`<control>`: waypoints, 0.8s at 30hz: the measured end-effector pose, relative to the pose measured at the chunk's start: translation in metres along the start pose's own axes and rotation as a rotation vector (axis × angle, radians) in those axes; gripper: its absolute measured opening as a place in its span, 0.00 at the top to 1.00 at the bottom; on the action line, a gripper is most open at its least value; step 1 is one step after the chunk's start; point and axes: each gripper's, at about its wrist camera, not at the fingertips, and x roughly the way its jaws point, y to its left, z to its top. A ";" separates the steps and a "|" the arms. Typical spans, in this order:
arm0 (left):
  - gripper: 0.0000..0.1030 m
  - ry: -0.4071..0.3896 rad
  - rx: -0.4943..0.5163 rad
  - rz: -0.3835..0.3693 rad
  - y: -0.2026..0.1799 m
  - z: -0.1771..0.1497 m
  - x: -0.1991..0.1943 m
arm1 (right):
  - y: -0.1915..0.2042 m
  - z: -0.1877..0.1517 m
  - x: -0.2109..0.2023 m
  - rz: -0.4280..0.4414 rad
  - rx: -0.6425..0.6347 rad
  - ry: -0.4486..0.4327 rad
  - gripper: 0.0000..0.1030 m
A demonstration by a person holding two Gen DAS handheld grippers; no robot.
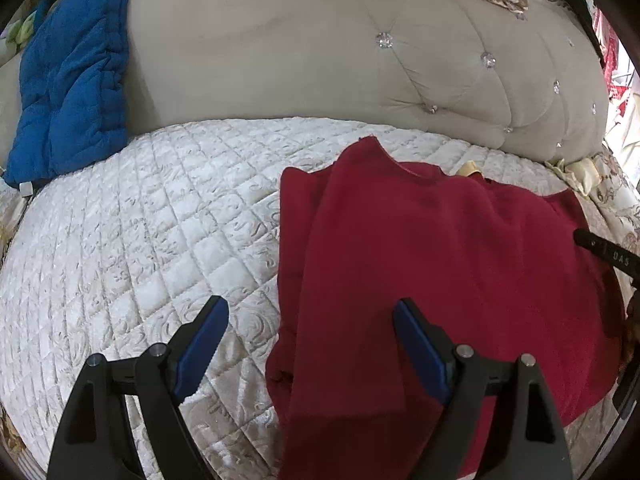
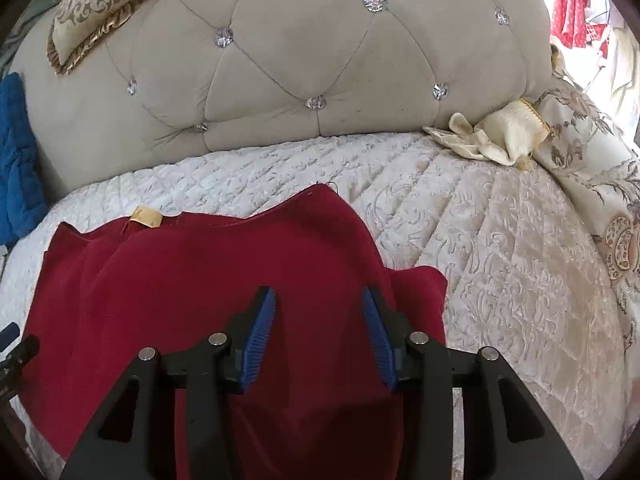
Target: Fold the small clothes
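Observation:
A dark red garment [image 1: 440, 264] lies spread on the white quilted bed, with both side parts folded in over its middle. It also shows in the right wrist view [image 2: 208, 276], with a yellow label [image 2: 147, 216] at its far edge. My left gripper [image 1: 310, 310] is open and empty, hovering over the garment's left edge near its near end. My right gripper [image 2: 318, 300] is open and empty above the garment's right part. The right gripper's black tip [image 1: 600, 250] shows at the right edge of the left wrist view.
A beige tufted headboard [image 2: 320, 60] stands behind the bed. A blue quilted cloth [image 1: 72, 76] leans at the far left. A patterned cushion [image 2: 108, 4] rests on top of the headboard. A cream cloth [image 2: 492, 136] and patterned bedding [image 2: 592, 184] lie at the right.

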 end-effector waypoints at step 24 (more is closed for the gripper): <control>0.13 0.064 -0.134 -0.116 0.048 -0.013 -0.016 | 0.103 -0.003 -0.045 0.336 -0.072 0.109 0.69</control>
